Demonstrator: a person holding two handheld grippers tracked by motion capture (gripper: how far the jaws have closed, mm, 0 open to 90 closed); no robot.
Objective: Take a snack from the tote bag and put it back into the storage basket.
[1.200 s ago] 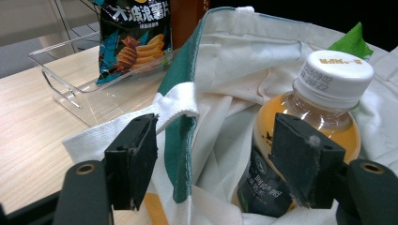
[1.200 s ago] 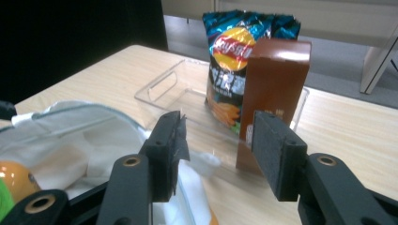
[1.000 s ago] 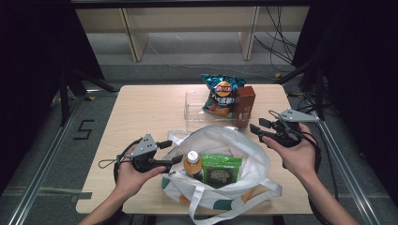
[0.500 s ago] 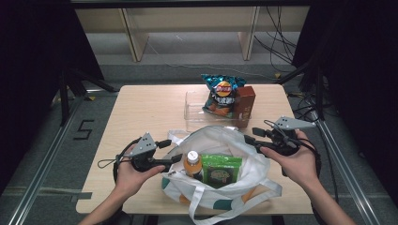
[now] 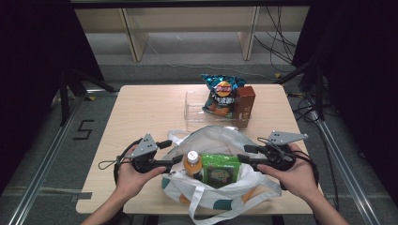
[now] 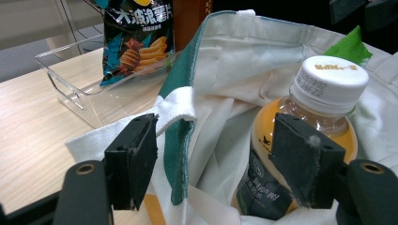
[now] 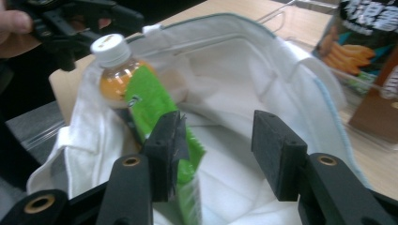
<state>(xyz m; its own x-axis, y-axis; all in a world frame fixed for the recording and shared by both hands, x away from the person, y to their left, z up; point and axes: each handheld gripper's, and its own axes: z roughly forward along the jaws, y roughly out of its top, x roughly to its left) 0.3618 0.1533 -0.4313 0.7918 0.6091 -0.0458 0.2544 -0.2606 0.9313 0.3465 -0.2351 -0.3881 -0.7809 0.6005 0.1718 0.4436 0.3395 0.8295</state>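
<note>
A white tote bag (image 5: pixel 211 136) with green trim lies open at the table's front middle. Inside stand an orange drink bottle (image 5: pixel 191 161) with a white cap and a green packet (image 5: pixel 220 169). My left gripper (image 5: pixel 174 151) is at the bag's left rim. In the left gripper view (image 6: pixel 213 154) its jaws stand wide apart around the green-edged rim (image 6: pixel 178 140), the bottle (image 6: pixel 324 93) just behind the right jaw. My right gripper (image 5: pixel 242 153) is open at the bag's right rim. In the right gripper view (image 7: pixel 216 150) its jaws hang over the bag's mouth, beside the green packet (image 7: pixel 150 103).
Behind the bag a clear acrylic tray (image 5: pixel 195 110) holds a blue chips bag (image 5: pixel 221 96) and a brown carton (image 5: pixel 245 101). The wooden table (image 5: pixel 141 112) has bare room at its left. Dark stands and cables flank the table.
My right gripper has moved left and down, from beside the bag to its right rim. The left gripper and the bag's contents have stayed put.
</note>
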